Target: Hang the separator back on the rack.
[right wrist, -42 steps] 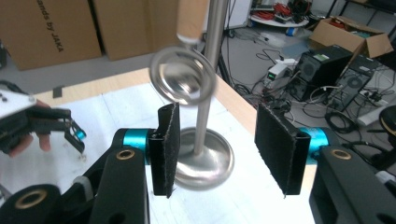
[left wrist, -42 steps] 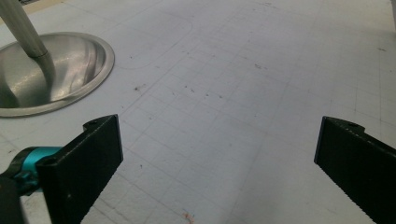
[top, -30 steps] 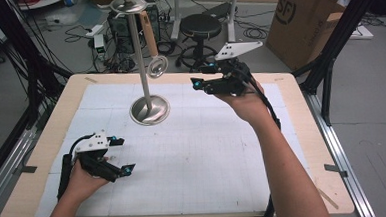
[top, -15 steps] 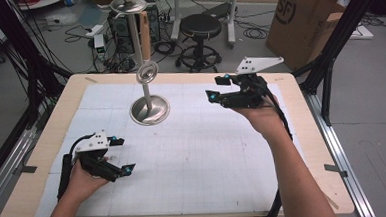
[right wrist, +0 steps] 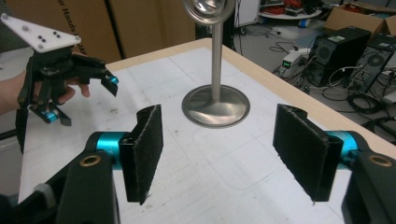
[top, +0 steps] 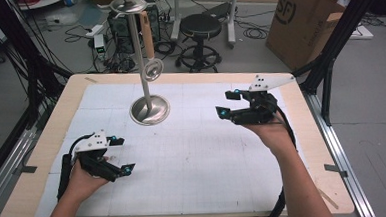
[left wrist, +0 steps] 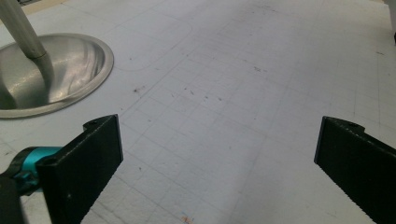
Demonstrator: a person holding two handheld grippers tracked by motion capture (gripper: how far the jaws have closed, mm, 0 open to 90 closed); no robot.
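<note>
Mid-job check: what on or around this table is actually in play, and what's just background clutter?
In play:
metal stand on the gridded mat
left hand-held gripper, open
right hand-held gripper, open

Background:
stool
cardboard box
floor cables and electronics

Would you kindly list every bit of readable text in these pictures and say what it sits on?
"SF": dark logo on the side of the cardboard box on the floor beyond the table.
Smaller print on that box: too blurred to read.
Lit display on the white power strip on the floor: too small to read.
</note>
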